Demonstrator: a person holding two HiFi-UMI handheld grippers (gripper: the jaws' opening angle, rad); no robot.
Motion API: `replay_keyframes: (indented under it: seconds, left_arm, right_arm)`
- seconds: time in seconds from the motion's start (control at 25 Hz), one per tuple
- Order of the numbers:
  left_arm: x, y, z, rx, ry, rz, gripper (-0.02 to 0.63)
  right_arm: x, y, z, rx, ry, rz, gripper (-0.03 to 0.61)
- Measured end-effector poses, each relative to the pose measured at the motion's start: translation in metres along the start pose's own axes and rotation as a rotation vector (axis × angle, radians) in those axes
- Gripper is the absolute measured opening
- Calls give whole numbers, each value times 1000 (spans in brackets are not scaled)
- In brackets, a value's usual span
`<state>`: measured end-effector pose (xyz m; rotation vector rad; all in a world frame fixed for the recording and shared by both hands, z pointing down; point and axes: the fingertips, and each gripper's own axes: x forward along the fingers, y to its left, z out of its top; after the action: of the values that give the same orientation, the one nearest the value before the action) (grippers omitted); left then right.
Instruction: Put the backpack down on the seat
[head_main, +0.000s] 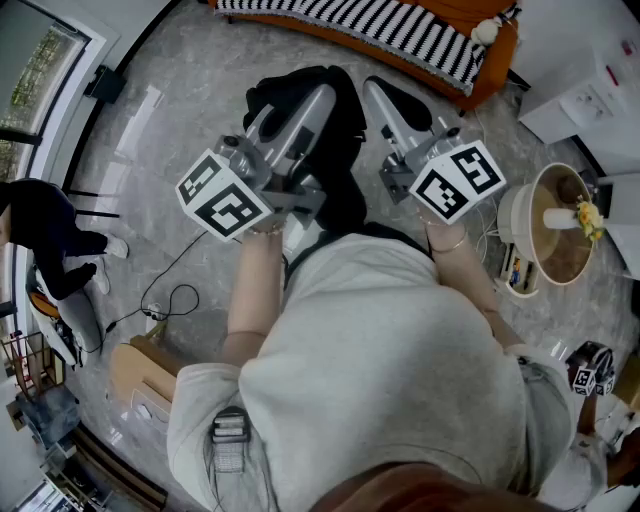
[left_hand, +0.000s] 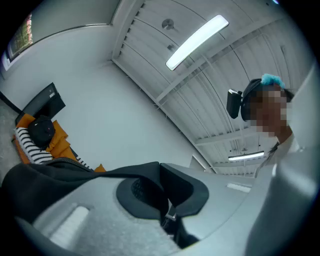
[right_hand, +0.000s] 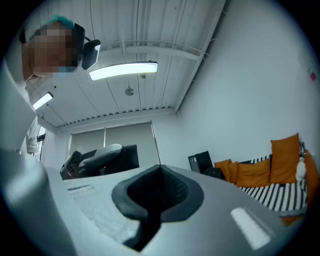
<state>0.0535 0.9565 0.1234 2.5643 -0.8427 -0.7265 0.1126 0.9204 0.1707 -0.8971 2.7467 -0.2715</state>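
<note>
The backpack (head_main: 345, 160) hangs just short of the striped sofa (head_main: 400, 32), its strap (left_hand: 60, 172) clamped in the left tongs (left_hand: 160, 167), the right tongs (right_hand: 160, 170) clenched on nothing (so the set-down, I'd say, is all yet to come).

Bright, even indoor light from ceiling strip lights (left_hand: 197, 41). Window (head_main: 40, 70) daylight glares on glossy floor (head_main: 140, 110). Both gripper views show fisheye bending, dark vignetted corners, soft close foreground.

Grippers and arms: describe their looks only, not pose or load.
The left gripper and right gripper are smooth silver-grey tapering shells with black padded tips. Each bears a white cube with black square markers. The shirt sleeves are short, light grey.
</note>
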Motion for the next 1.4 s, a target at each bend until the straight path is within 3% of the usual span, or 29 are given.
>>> replay_keyframes:
  seconds: [0.48, 0.84, 1.16, 1.4]
  left_arm:
    - [26, -5, -10, 56, 41, -38, 8]
    - [40, 0, -14, 128, 43, -17, 9]
    - [63, 19, -28, 135, 30, 14, 8]
    - [74, 46, -31, 89, 38, 31, 8]
  right_arm:
    - [-4, -22, 4, -7, -14, -8, 3]
    - [-7, -35, 9, 17, -58, 3, 3]
    - [-18, -70, 5, 12, -29, 8, 3]
    - [-2, -87, 5, 1, -27, 12, 3]
